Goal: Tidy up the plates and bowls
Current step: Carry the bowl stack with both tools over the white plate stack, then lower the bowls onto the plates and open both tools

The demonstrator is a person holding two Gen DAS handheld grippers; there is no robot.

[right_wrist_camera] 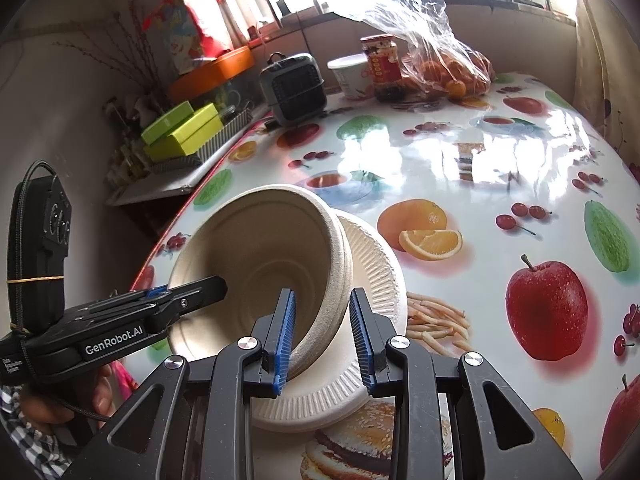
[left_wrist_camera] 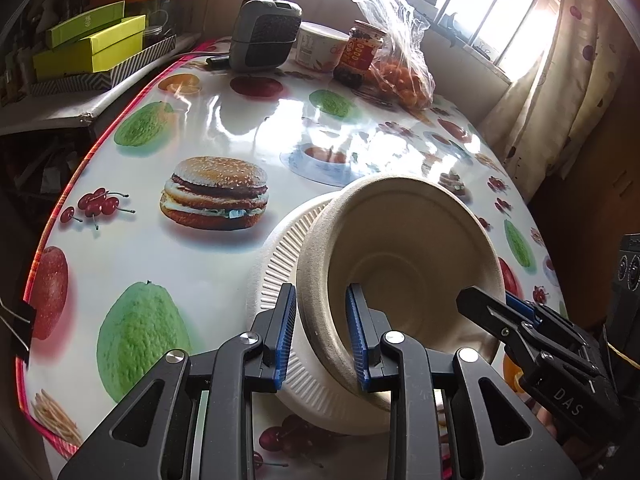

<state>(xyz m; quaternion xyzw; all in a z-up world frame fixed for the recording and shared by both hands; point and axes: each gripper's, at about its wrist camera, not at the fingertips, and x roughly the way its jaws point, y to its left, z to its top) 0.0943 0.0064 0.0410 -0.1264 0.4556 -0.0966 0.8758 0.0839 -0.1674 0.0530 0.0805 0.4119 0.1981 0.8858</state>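
Note:
A beige paper bowl [left_wrist_camera: 404, 264] is tilted on its side over a white ribbed paper plate [left_wrist_camera: 276, 272] that lies on the fruit-print table. My left gripper [left_wrist_camera: 322, 334] has its jaws either side of the bowl's near rim, closed on it. My right gripper [right_wrist_camera: 322, 338] straddles the opposite rim of the same bowl [right_wrist_camera: 260, 264], jaws close to the wall, over the plate [right_wrist_camera: 376, 280]. Each gripper shows in the other's view, the right one [left_wrist_camera: 492, 312] and the left one [right_wrist_camera: 180, 300] both at the bowl's rim.
At the table's far side stand a small grey heater [left_wrist_camera: 266, 32], a white tub [left_wrist_camera: 320, 46], a red-labelled jar [left_wrist_camera: 360, 54] and a plastic bag of oranges [left_wrist_camera: 404, 76]. Green boxes [left_wrist_camera: 90, 44] sit on a shelf at the left. The table edge [left_wrist_camera: 52, 216] runs along the left.

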